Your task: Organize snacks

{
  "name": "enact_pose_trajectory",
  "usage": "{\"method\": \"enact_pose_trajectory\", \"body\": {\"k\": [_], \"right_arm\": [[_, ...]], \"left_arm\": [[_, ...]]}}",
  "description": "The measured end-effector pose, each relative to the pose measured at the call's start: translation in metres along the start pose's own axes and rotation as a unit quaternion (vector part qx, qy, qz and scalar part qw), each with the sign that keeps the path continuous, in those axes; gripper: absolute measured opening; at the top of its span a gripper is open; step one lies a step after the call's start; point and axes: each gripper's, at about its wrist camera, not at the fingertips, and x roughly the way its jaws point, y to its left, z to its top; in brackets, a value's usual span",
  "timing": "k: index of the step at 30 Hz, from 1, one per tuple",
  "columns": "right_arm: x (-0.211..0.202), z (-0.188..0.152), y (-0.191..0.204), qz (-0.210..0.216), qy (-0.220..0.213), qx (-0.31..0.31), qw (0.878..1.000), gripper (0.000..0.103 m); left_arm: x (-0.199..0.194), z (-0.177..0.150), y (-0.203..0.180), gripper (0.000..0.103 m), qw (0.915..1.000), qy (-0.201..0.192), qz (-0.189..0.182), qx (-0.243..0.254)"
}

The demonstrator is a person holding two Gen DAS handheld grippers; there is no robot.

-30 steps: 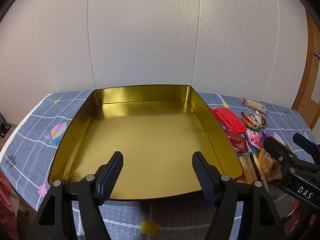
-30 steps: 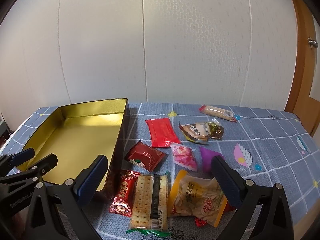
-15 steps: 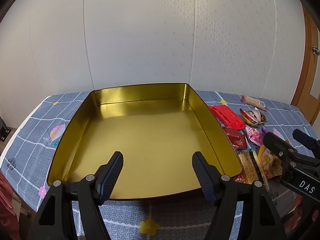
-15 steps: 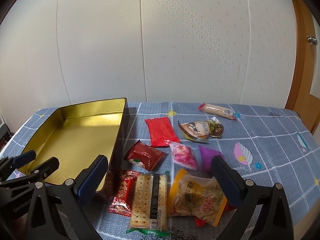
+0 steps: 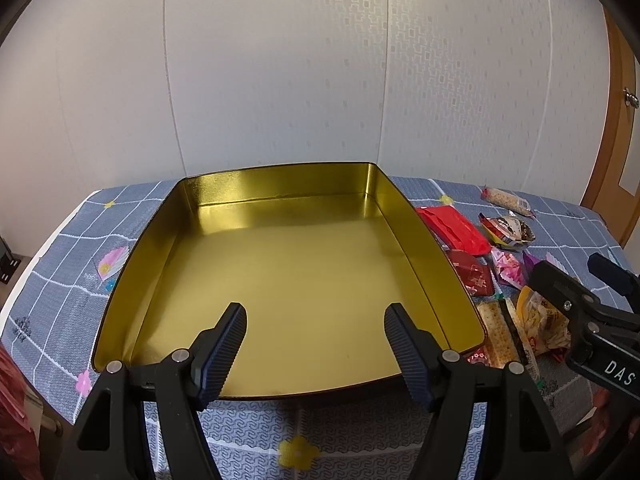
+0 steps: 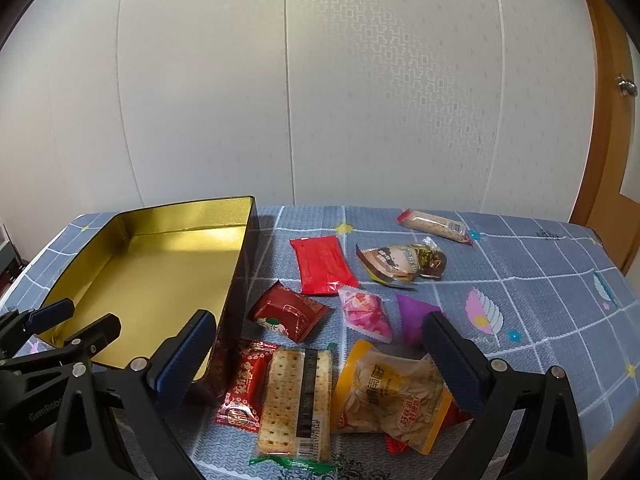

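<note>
Above the gold tin [image 5: 280, 280] and the cracker pack [image 6: 296, 396], left tongs [image 5: 314, 344] and right tongs [image 6: 320, 356] gape wide, holding nothing.

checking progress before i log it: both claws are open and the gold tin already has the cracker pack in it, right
Not quite. The gold metal tin holds nothing; the clear-wrapped cracker pack lies on the blue cloth beside it, as the right wrist view shows. The left claw and right claw are both open.

One tin [image 6: 240, 284], roughly ten snack packets [image 6: 296, 396] (some overlapping)
</note>
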Motion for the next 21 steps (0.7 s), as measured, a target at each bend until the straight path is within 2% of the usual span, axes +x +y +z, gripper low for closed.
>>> {"method": "enact_pose_trajectory", "body": {"k": [17,21], "right_arm": [[-0.0019,0.0005,-0.0009,0.001,-0.002,-0.002,1.0,0.103],[-0.0037,0.0015,-0.0028,0.004,-0.005,0.0,1.0,0.103]], "left_arm": [[0.0013,0.0015,-0.0002,0.073,1.0,0.003,-0.003,0.003],[0.0008,0.0019,-0.002,0.073,0.9998,0.009,-0.014,0.012]]}}
